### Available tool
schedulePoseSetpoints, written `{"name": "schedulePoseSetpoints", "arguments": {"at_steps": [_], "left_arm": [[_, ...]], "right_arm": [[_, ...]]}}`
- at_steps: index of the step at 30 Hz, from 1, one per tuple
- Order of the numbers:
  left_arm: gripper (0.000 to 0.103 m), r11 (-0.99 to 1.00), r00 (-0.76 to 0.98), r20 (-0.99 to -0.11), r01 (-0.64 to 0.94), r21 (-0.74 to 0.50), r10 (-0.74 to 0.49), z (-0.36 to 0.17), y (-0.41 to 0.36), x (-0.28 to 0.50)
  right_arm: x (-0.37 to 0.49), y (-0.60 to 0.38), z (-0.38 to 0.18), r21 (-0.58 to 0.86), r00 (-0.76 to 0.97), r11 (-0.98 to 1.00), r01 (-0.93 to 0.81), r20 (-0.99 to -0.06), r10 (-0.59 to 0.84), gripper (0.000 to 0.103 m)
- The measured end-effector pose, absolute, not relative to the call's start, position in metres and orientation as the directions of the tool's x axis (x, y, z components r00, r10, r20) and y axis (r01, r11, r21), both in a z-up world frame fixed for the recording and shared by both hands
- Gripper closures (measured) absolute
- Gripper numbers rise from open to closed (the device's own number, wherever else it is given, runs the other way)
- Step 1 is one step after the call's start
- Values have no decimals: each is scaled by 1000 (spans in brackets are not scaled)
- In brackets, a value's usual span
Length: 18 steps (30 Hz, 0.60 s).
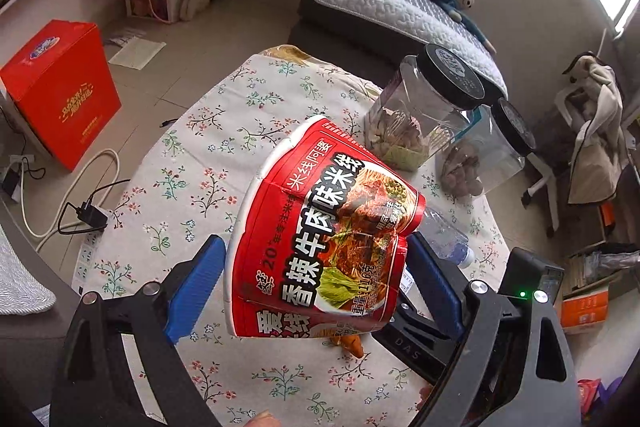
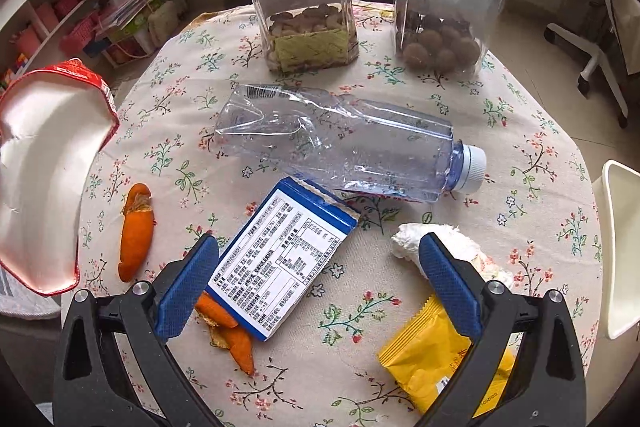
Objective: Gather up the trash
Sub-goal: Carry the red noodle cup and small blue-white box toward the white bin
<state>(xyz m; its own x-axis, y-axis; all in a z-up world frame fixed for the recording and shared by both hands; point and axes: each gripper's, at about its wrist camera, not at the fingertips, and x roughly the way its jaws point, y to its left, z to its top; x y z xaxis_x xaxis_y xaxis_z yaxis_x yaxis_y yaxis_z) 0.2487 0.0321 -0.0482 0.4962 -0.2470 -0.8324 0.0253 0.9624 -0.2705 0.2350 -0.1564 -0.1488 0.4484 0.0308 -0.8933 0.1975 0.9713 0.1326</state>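
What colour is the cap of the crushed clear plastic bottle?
White, on the crushed clear plastic bottle; the right wrist view shows it best.

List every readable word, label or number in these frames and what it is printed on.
"香辣牛肉味米线", "米线阿婆", "20": noodle cup between the left gripper fingers.
"DAS": gripper body.
Red box: gold lettering, blurred.
Jar lid: print too small.
Blue-edged packet: nutrition table, too small.
Bottle: barcode only.
Yellow packet: edge print unreadable.
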Motion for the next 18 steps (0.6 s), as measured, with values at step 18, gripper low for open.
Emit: {"name": "schedulePoseSetpoints", "arguments": {"at_steps": [18], "left_arm": [[15,980,542,-826,-27,-199,-153,-41,50,238]], "right_arm": [[249,-138,-175,147,404,970,196,-913,57,45]]}}
